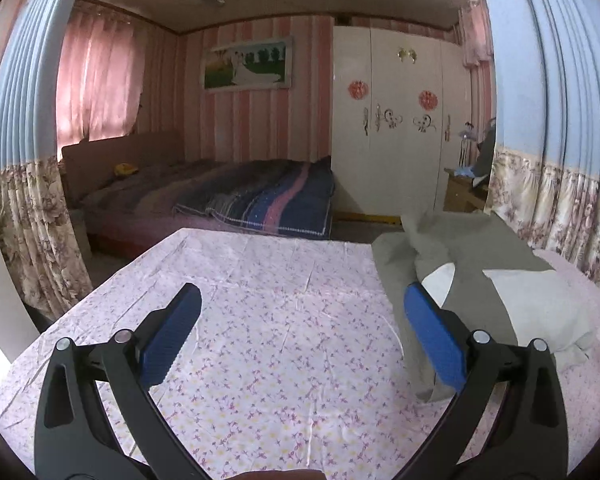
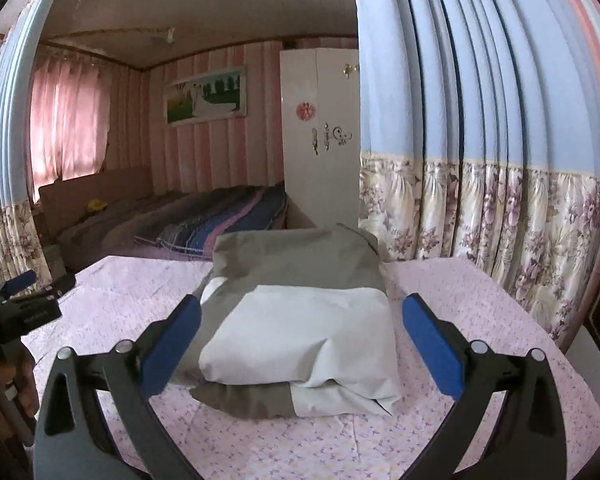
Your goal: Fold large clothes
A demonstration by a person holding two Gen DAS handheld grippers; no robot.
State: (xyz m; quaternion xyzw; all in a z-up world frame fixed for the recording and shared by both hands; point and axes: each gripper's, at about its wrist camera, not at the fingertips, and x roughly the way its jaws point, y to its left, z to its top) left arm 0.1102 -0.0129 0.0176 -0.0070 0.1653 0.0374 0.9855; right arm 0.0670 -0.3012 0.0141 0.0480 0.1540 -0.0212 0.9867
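1. Garment [image 2: 300, 320]: grey-and-white piece, seen folded into a compact bundle on the floral-covered surface [image 2: 480, 288], toward its right side; white panel on top, grey layers beneath and behind.
2. Right hand-held gripper [image 2: 300, 344]: fingers spread wide, nothing pinched; bundle framed between the blue pads [image 2: 168, 344], w/o visible contact.
3. Left hand-held gripper [image 1: 300, 336]: likewise spread and empty, held over bare floral cloth [image 1: 260, 320]; garment's grey edge [image 1: 400, 280] lies just beside its right finger.
4. Handling (judged): fabric appears soft, light, limp; layers are expected to slide or sag if lifted by one point. No fragility is implied.
5. Grasp sites (judged): near corners of the white top layer, or the stacked edge at front where layers can be pinched together; a two-point hold is preferred so the fold is kept.
6. Progress (judged): folding appears nearly or fully done; loose grey part at far end may need tucking.
7. Background: bed [image 1: 240, 196], wardrobe [image 1: 400, 120], curtains [image 2: 480, 120].
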